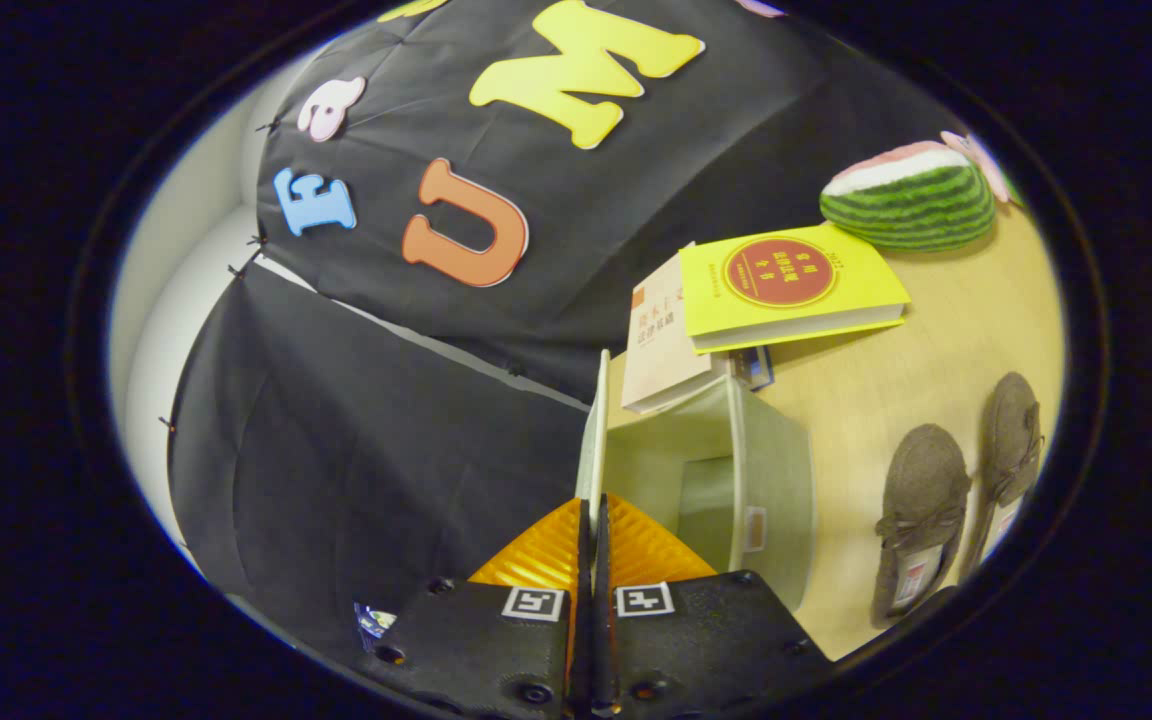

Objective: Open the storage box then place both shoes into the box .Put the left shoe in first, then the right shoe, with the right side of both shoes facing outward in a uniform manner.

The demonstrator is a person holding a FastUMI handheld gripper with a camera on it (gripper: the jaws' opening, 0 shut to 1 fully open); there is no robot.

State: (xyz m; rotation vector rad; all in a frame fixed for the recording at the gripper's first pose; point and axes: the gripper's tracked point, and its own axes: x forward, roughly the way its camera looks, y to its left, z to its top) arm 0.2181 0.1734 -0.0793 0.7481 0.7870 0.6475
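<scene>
The claw (593,520) is tilted sideways, its fingers pinched together on a thin edge.

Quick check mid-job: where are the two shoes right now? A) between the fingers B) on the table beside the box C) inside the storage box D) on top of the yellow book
B: both shoes lie on the table beside the open storage box, while the gripper pinches its lid.
</scene>
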